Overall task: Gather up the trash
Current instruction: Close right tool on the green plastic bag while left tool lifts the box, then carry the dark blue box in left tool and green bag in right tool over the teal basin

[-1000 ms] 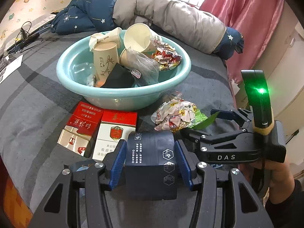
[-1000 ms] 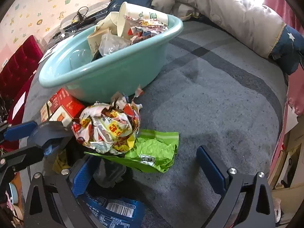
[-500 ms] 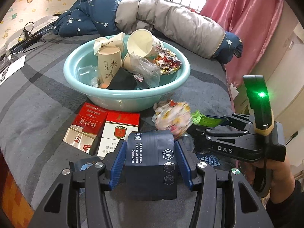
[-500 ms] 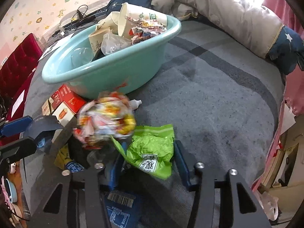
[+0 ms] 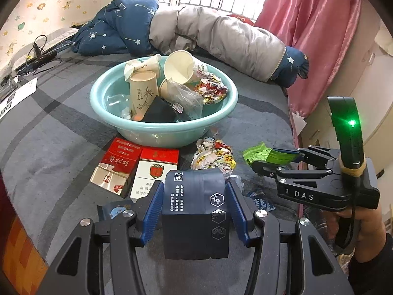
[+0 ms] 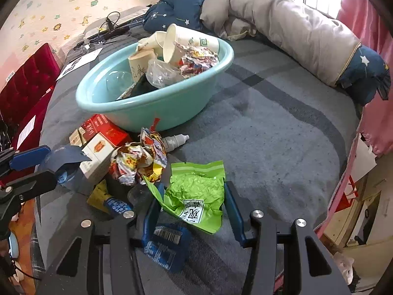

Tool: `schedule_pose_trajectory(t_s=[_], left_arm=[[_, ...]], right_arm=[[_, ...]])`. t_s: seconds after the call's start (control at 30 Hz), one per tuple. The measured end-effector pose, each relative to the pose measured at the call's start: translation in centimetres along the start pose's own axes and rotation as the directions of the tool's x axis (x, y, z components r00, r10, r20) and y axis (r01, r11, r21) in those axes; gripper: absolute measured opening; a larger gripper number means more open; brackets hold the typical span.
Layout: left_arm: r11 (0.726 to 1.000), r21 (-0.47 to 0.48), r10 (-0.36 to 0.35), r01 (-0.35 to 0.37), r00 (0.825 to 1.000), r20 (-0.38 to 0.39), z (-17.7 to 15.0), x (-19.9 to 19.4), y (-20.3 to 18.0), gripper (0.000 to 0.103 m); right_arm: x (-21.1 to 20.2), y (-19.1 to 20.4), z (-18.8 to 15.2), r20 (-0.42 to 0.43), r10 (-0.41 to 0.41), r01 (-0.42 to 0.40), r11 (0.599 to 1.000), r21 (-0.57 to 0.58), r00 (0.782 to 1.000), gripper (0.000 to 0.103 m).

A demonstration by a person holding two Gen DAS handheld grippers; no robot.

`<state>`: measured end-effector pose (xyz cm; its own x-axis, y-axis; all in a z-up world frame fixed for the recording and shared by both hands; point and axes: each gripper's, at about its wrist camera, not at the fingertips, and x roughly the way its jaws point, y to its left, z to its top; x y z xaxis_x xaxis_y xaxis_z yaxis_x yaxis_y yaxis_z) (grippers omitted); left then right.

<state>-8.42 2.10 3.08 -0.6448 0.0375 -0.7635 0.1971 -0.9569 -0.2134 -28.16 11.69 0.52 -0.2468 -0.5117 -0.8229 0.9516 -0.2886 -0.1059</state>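
Observation:
My left gripper (image 5: 195,191) is shut on a dark blue box (image 5: 196,211), held above the grey bed. My right gripper (image 6: 191,194) is shut on a crumpled green packet (image 6: 196,194), lifted off the blanket; in the left wrist view the packet (image 5: 258,153) sticks out of the right gripper (image 5: 272,159). A teal basin (image 5: 221,113) holds paper cups, a plastic bag and wrappers. A crumpled colourful wrapper (image 6: 137,159) lies in front of the basin (image 6: 167,108). Red cigarette packs (image 5: 137,164) lie to the wrapper's left.
A small white dropper bottle (image 6: 175,140) lies by the basin. Blue and yellow packets (image 6: 164,245) lie under my right gripper. A rolled quilt (image 5: 221,39) runs along the back. Cables (image 5: 36,54) sit at the far left. The bed edge and pink curtain (image 6: 368,127) are at the right.
My right gripper went from open to shut on the green packet and lifted it. The colourful wrapper rose with it, then dropped back onto the bed. The left gripper kept holding the blue box.

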Motion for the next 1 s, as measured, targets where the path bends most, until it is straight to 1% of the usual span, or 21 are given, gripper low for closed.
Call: schedule_pose_trajectory(t_s=[0.47, 0.67, 1.0], left_arm=[[1.0, -0.005, 0.029, -0.029, 0.999, 0.038, -0.8, -2.6, -0.5, 0.057], [0.999, -0.008, 0.041, -0.04, 0.998, 0.056, -0.8, -3.8, -0.5, 0.057], [0.998, -0.014, 0.062, -0.061, 0.995, 0.076, -0.4, -5.4, -0.5, 0.057]], right_arm=[[-4.1, 1.3, -0.5, 0.049, -0.013, 0.014, 0.999, -0.037, 0.999, 0.053], [-6.0, 1.7, -0.2, 0.084, -0.009, 0.013, 0.999, -0.048, 0.996, 0.053], [-8.5, 2.6, 0.4, 0.117, -0.001, 0.01, 0.997, -0.081, 0.993, 0.054]])
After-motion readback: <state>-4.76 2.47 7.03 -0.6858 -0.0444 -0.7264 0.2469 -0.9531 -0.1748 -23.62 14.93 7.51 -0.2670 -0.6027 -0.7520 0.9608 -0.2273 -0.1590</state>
